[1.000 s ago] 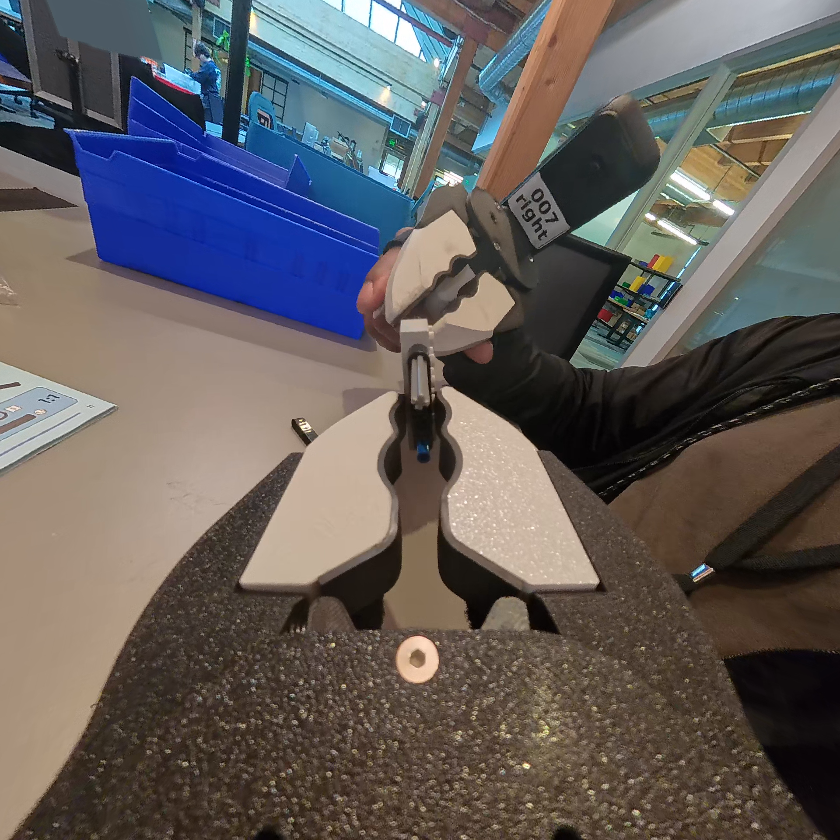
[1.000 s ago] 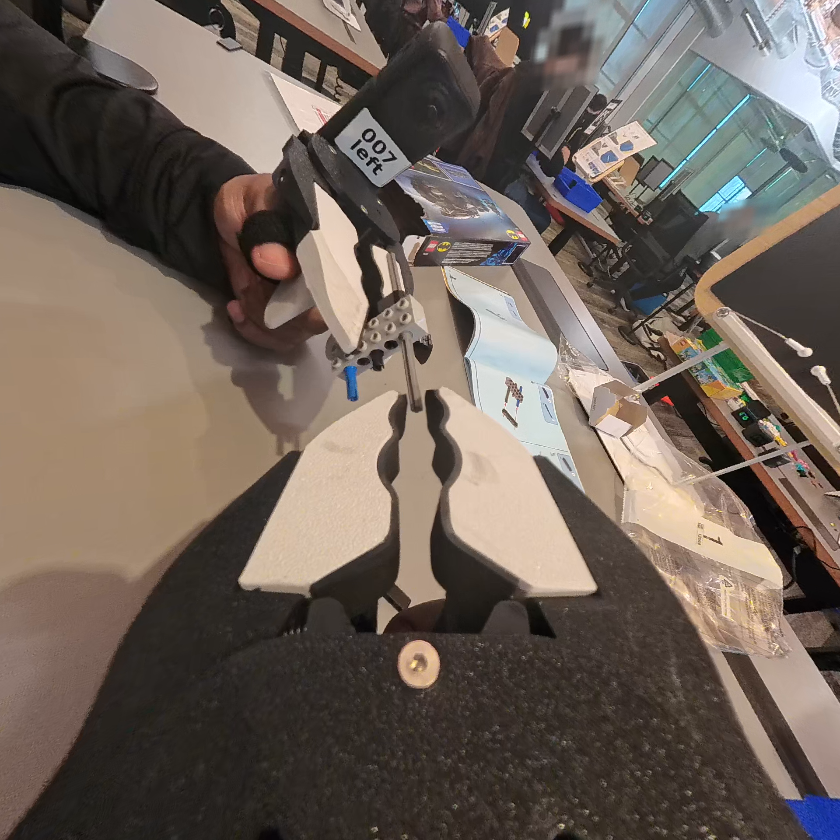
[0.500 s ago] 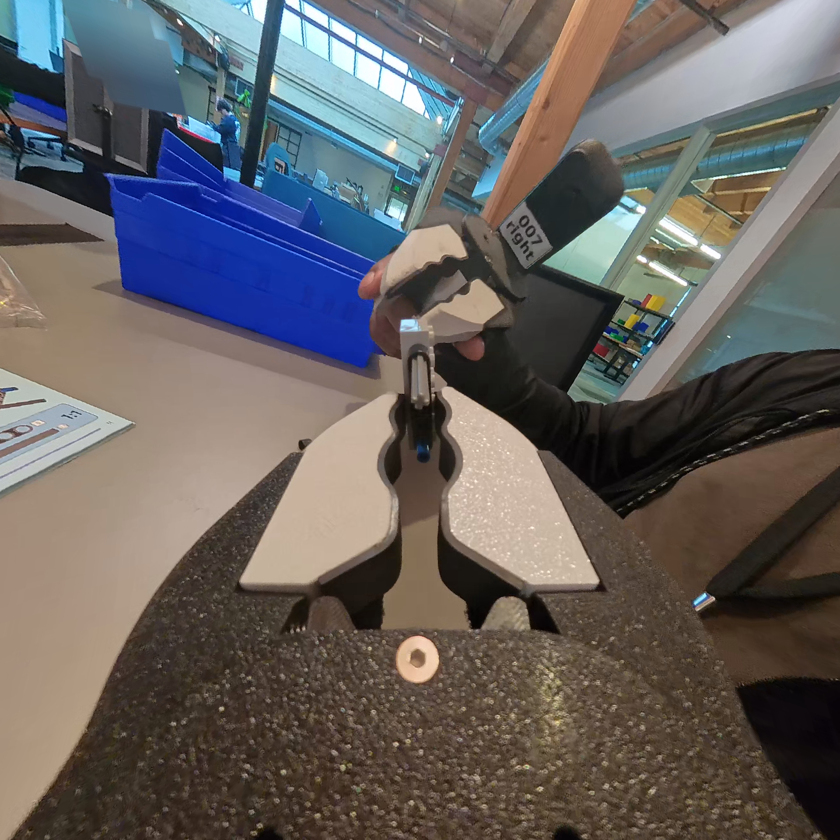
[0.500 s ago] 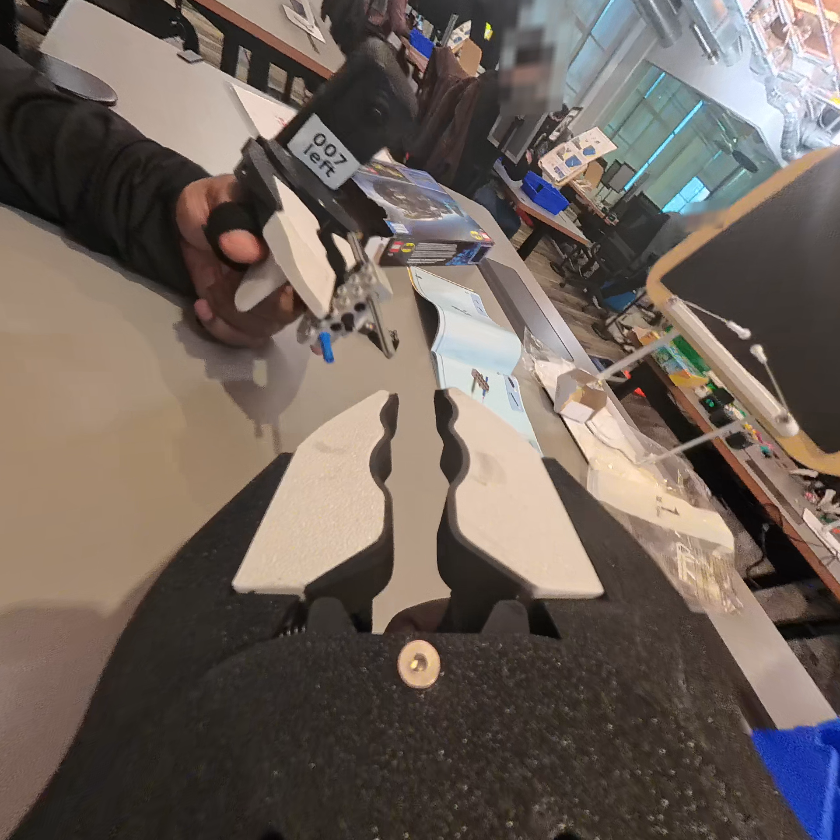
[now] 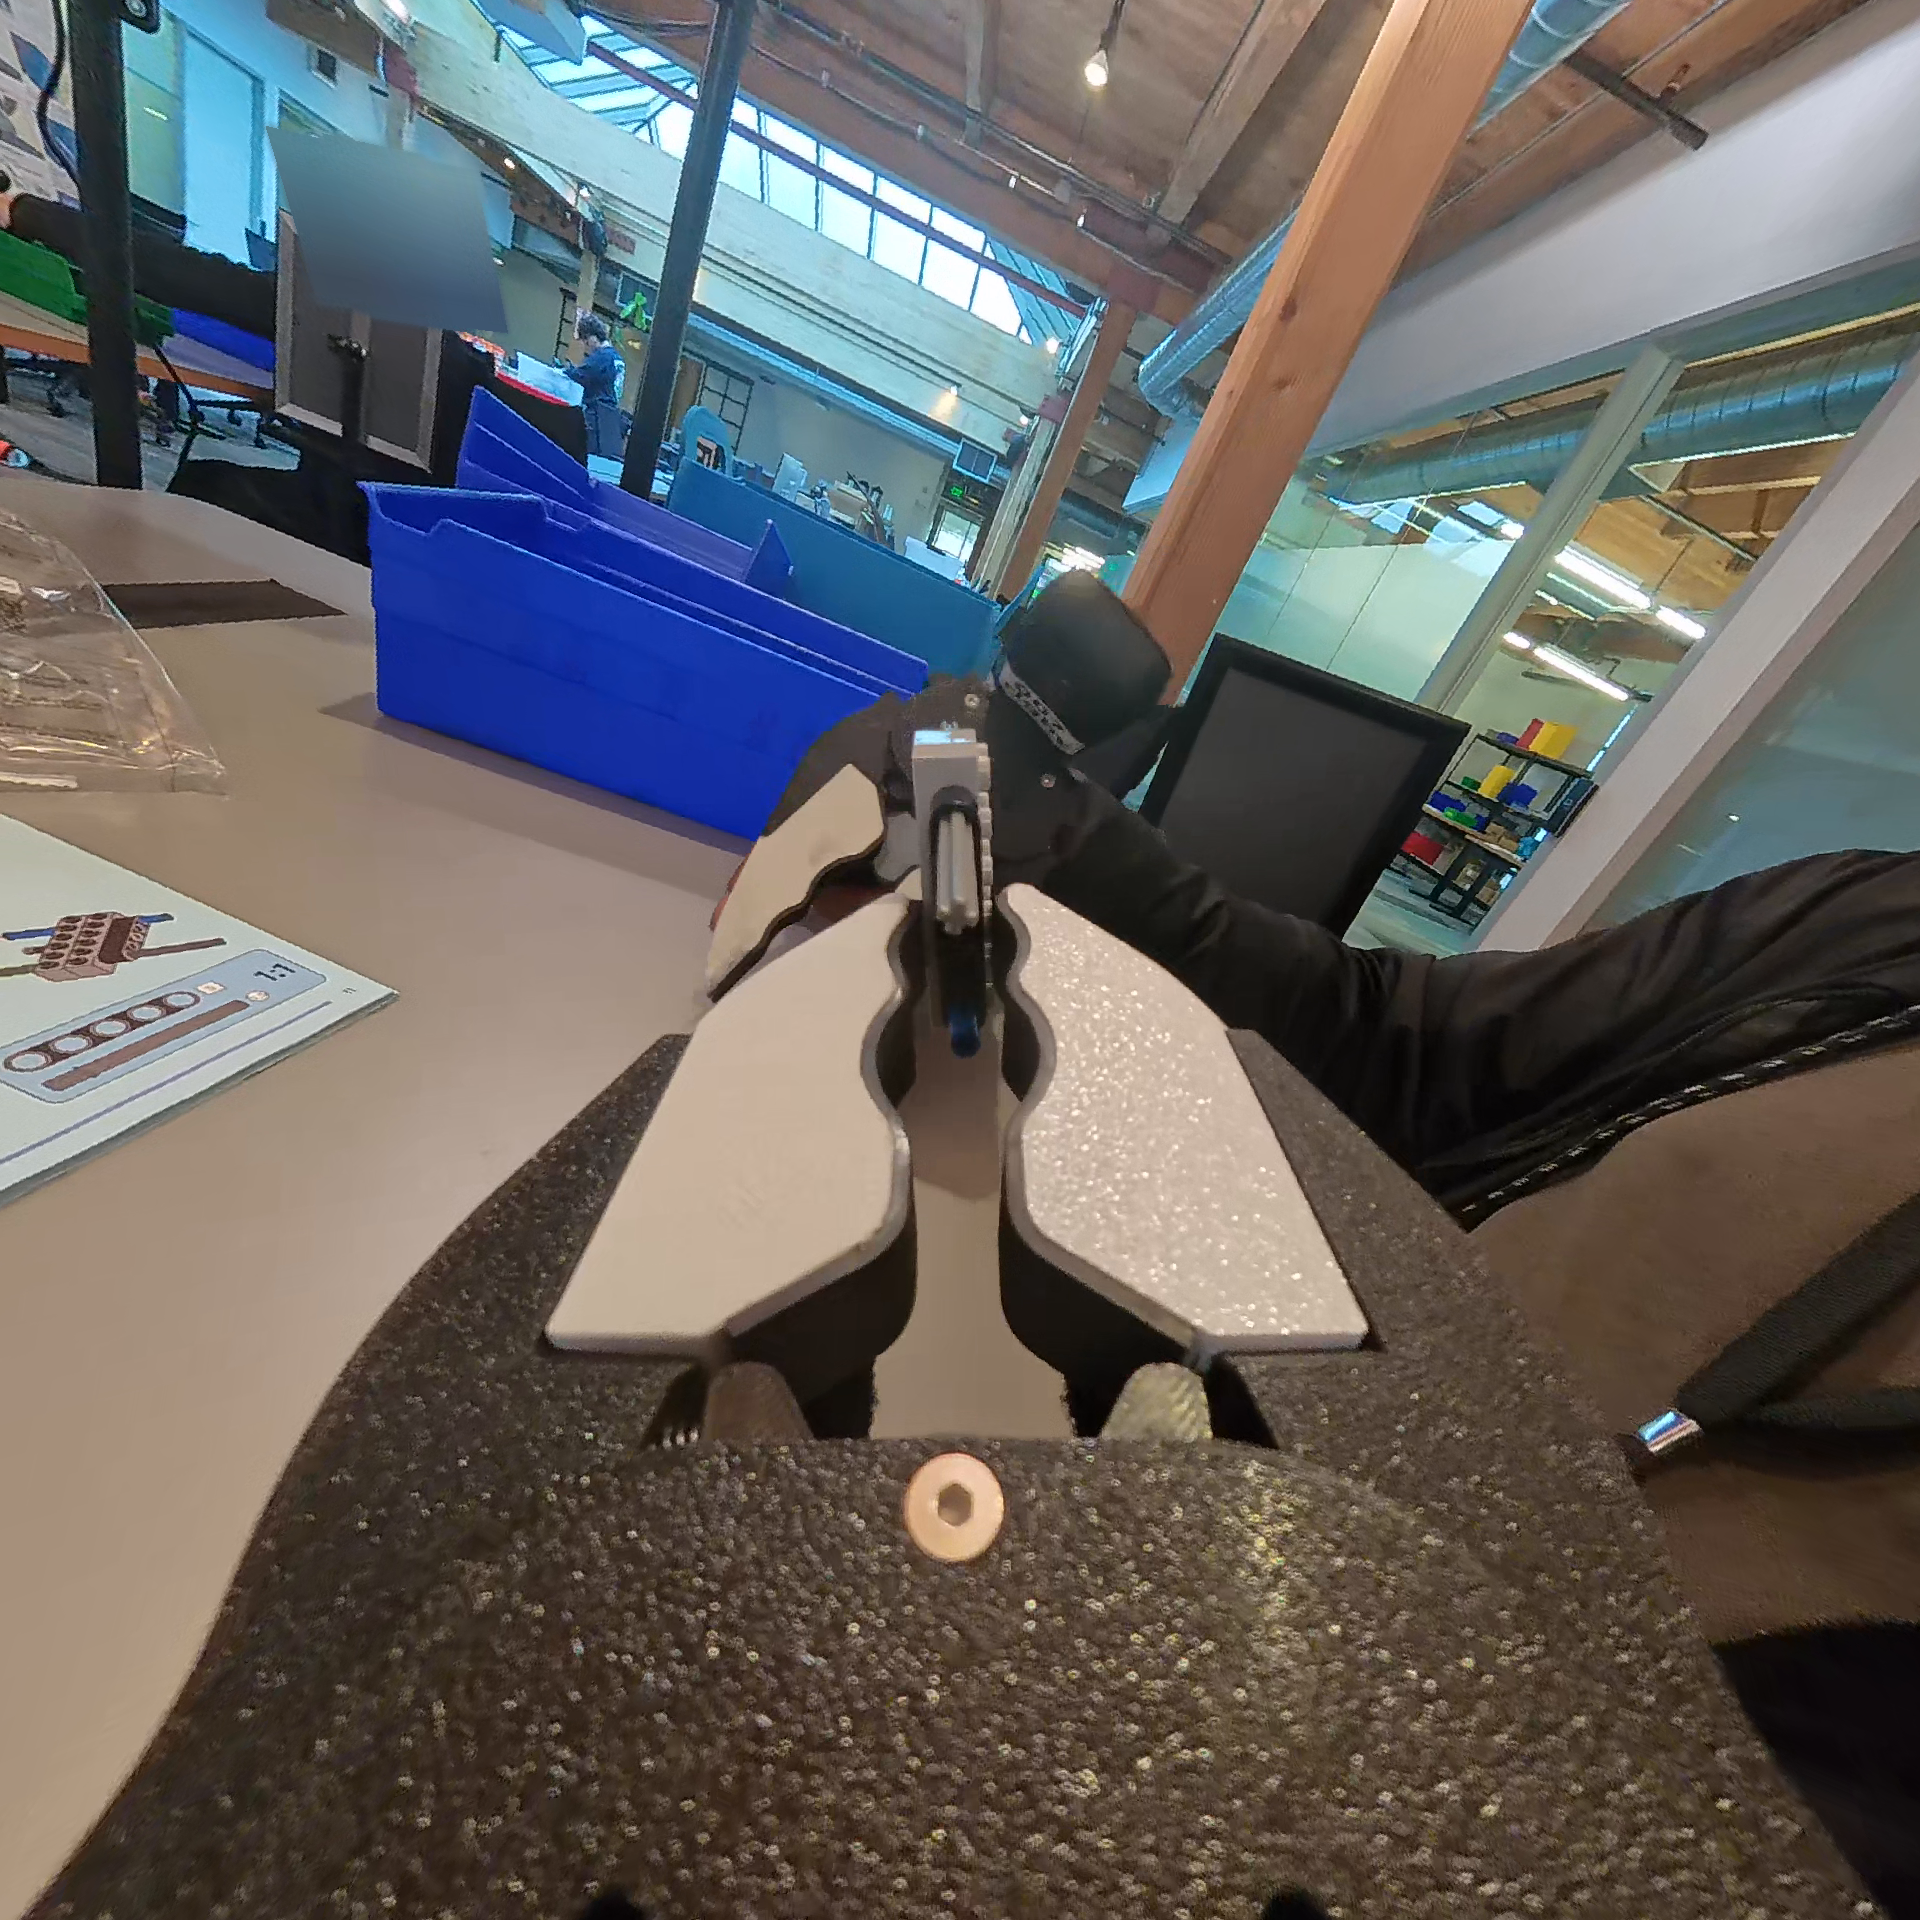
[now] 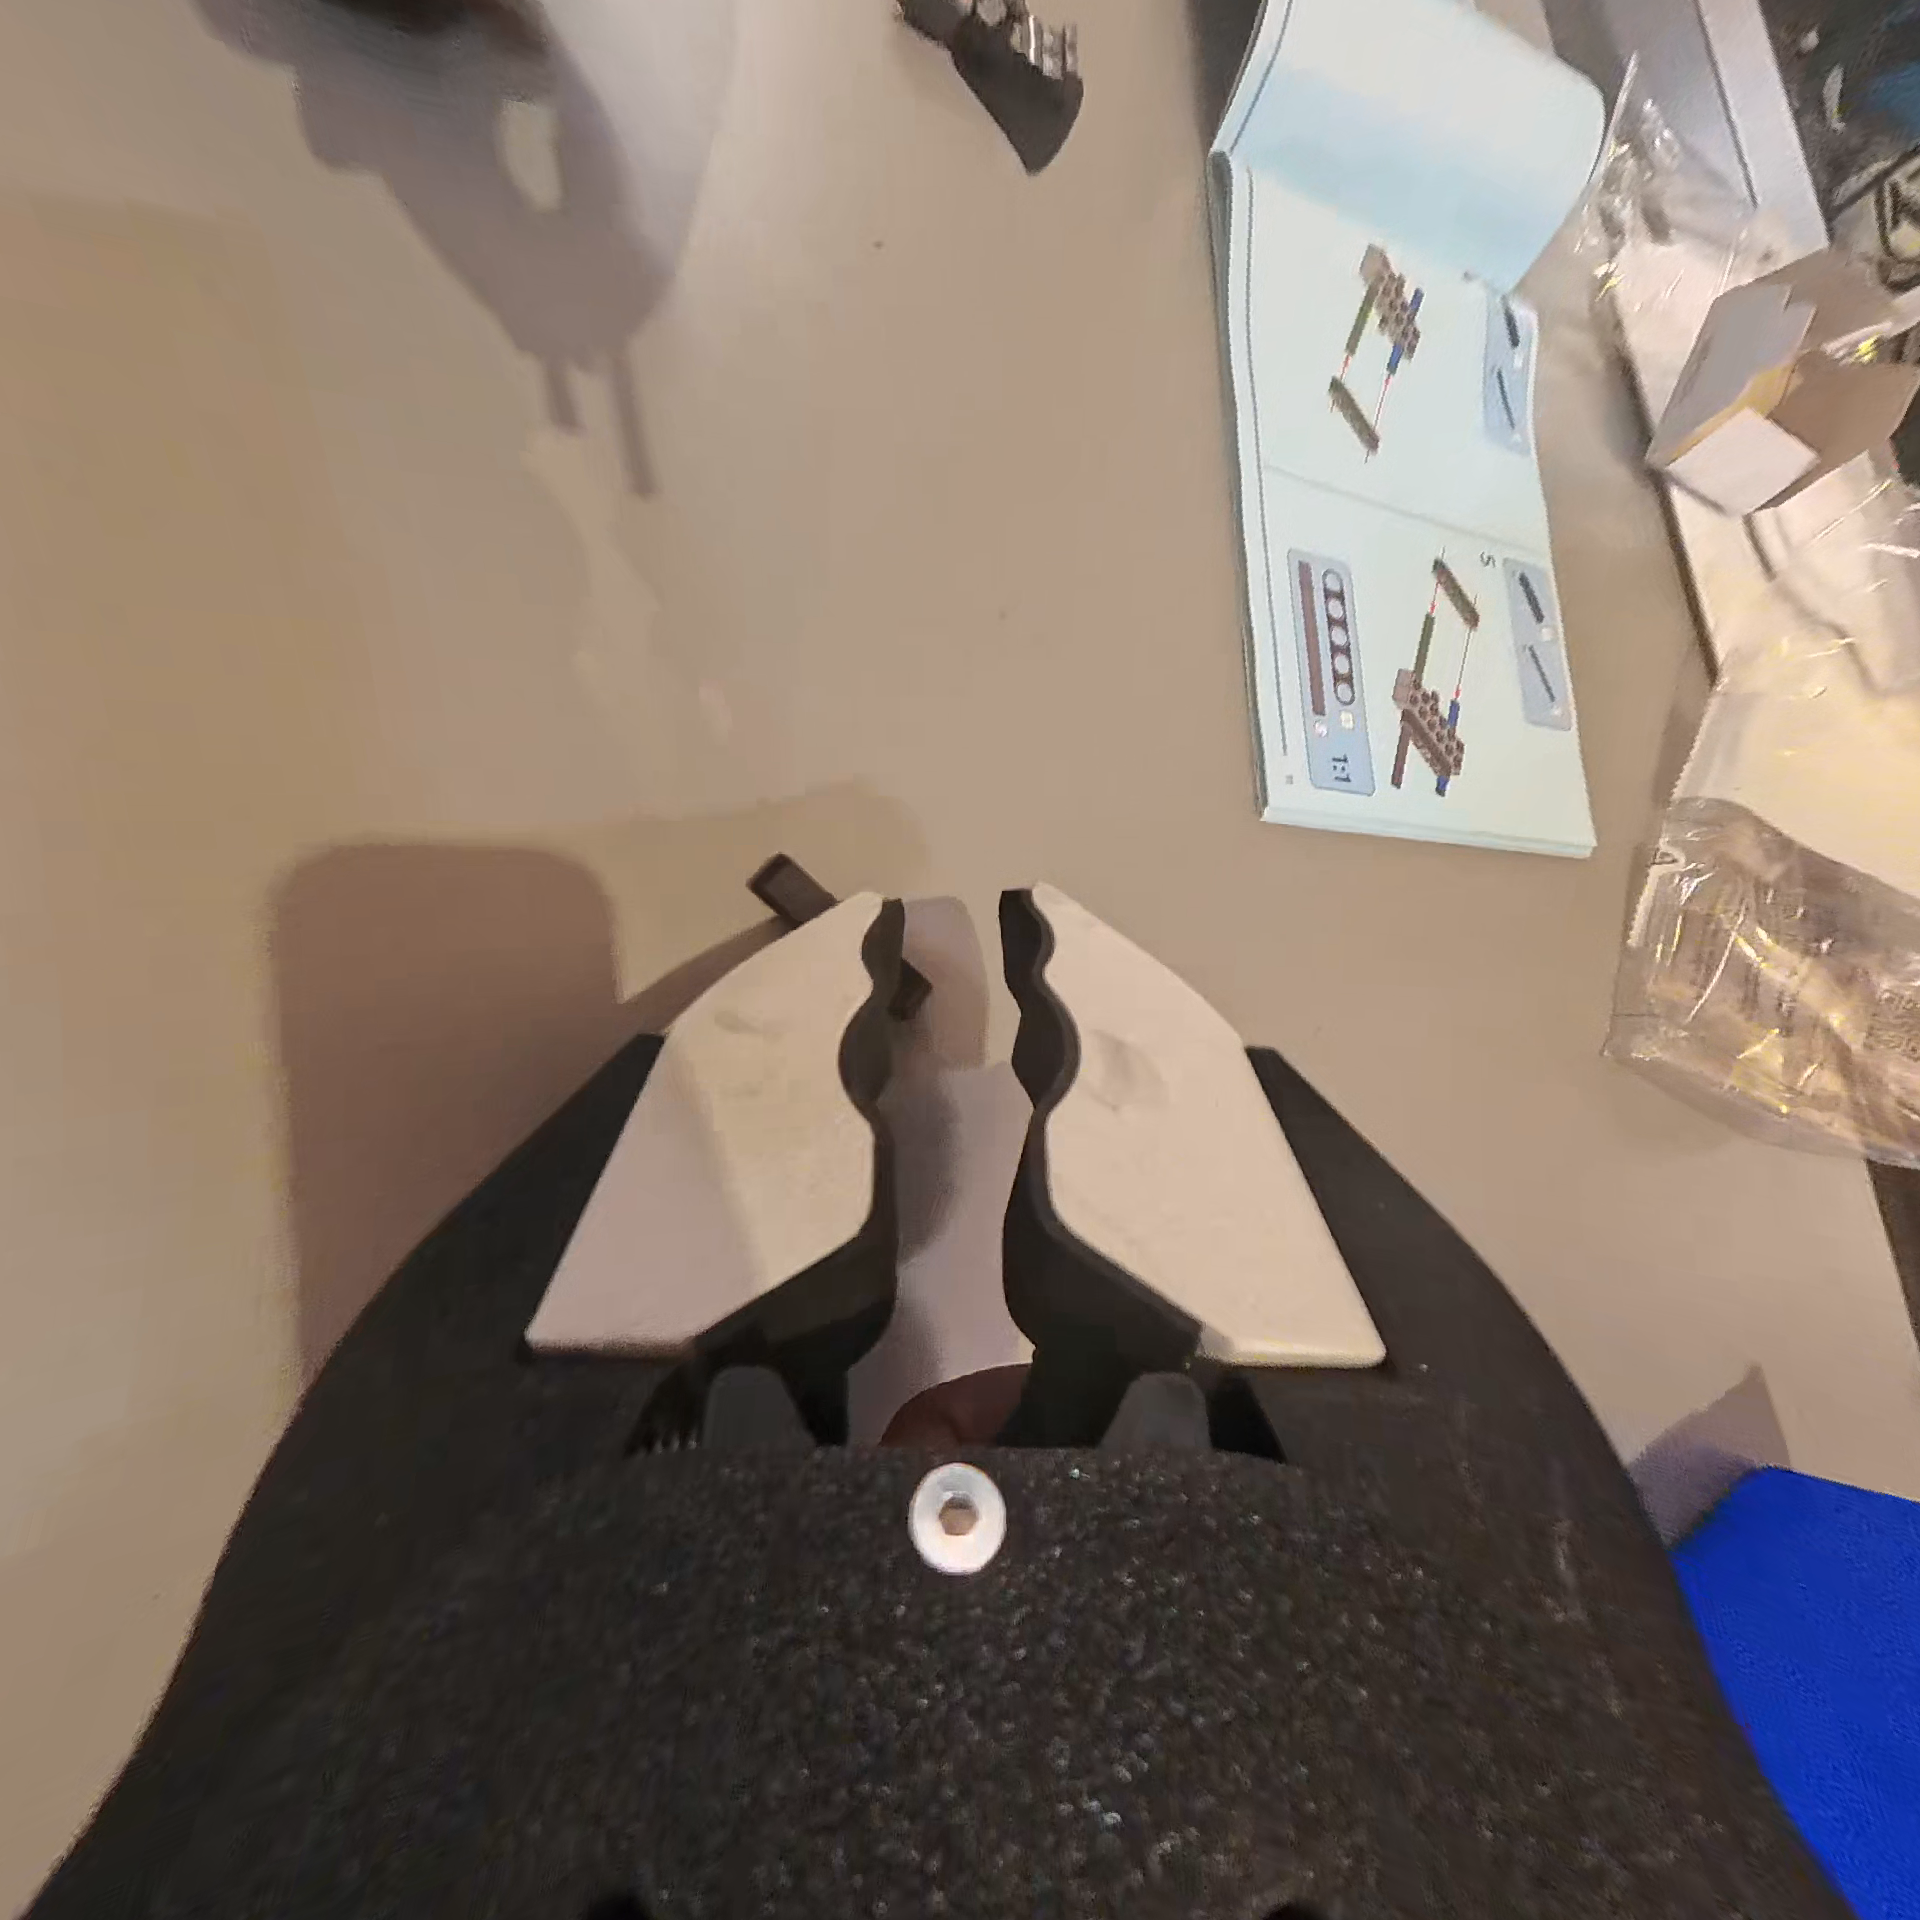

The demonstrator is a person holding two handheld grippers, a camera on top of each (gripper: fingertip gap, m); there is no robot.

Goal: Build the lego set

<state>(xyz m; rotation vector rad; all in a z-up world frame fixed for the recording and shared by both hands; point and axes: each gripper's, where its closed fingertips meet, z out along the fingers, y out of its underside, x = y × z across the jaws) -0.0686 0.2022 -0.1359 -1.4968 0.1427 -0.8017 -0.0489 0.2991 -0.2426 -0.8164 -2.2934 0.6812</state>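
My left gripper [image 5: 951, 914] is shut on a small grey brick assembly [image 5: 943, 800] with a grey axle and a blue pin [image 5: 964, 1032], and holds it above the table. The assembly's dark blurred edge shows at the top of the right wrist view [image 6: 1013, 73]. My right gripper [image 6: 951, 904] is open and points down at the table. A small dark stick-shaped piece [image 6: 788, 885] lies on the table at its tips, partly hidden under the left finger [image 6: 790, 1039], and the pads do not press on it. In the left wrist view the right gripper [image 5: 790, 883] is low behind the assembly.
An open instruction booklet [image 6: 1423, 582] lies to the right; it also shows in the left wrist view [image 5: 125, 1018]. Plastic bags [image 6: 1787, 977] and a small cardboard box [image 6: 1766, 395] lie beyond it. Blue bins [image 5: 623, 665] stand at the back; a blue corner [image 6: 1808, 1662] is near. Some 15 cm of space lies between my two pairs of fingers.
My right gripper let go of the grey axle in the assembly, opened, drew back and swung down over the dark piece on the table. My left gripper kept its hold.
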